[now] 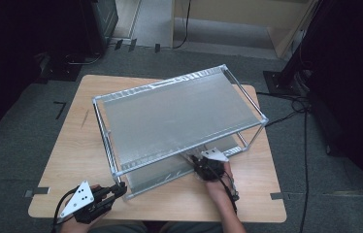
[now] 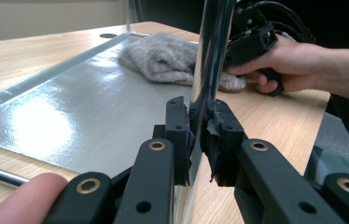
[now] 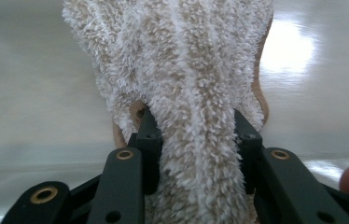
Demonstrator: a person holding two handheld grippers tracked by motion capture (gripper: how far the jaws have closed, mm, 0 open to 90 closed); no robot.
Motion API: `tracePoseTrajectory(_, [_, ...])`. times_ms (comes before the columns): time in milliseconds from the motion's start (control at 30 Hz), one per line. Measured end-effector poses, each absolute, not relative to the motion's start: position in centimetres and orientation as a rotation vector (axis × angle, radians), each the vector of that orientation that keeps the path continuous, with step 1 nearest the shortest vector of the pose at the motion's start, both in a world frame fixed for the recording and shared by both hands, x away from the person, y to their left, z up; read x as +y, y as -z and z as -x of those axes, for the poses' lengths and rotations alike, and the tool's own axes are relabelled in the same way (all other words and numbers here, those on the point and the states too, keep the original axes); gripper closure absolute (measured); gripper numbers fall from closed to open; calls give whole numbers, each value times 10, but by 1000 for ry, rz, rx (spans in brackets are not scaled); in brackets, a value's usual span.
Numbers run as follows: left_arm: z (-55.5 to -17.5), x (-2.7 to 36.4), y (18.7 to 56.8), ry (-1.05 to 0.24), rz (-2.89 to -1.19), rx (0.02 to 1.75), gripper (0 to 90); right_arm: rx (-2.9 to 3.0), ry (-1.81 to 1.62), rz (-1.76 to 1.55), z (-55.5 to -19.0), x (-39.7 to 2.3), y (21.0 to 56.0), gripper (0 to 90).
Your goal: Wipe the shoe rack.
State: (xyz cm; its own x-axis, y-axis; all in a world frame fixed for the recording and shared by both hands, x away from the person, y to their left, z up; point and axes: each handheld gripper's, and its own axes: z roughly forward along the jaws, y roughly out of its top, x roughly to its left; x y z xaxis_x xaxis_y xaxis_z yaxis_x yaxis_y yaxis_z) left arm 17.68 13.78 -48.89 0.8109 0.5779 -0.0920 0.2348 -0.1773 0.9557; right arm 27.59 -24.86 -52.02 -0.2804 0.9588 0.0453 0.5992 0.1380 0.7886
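Observation:
A two-tier metal rack (image 1: 179, 116) stands on the wooden table (image 1: 77, 145). At its front left corner, my left gripper (image 1: 121, 188) (image 2: 199, 130) is shut on the chrome post (image 2: 214, 46), with both pads pressed against it. My right gripper (image 1: 200, 162) (image 3: 196, 135) reaches under the upper shelf from the front. It is shut on a fluffy beige-white cloth (image 3: 177, 56) (image 2: 163, 58), which lies spread on the glossy lower shelf (image 2: 70, 107) (image 3: 32, 93). In the left gripper view the right gripper (image 2: 252, 42) and its hand sit behind the post, over the cloth's near end.
The rack covers most of the table, leaving bare wood along the left side and the front edge (image 1: 170, 208). Cables (image 1: 291, 104) run over the grey floor to the right. Dark equipment stands at both sides of the room.

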Motion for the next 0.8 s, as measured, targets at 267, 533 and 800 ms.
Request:
tracePoseTrajectory(267, [-177, 140, 489, -360, -1755, 646, 805, 1751, -879, -1605, -286, -309, 519, 638])
tracePoseTrajectory(533, [-178, 142, 489, -357, -1748, 663, 803, 1626, -852, -1679, -283, -348, 518, 636])
tracePoseTrajectory(800, [-178, 142, 489, -348, -1739, 679, 800, 1753, -879, -1624, -279, -309, 519, 638])
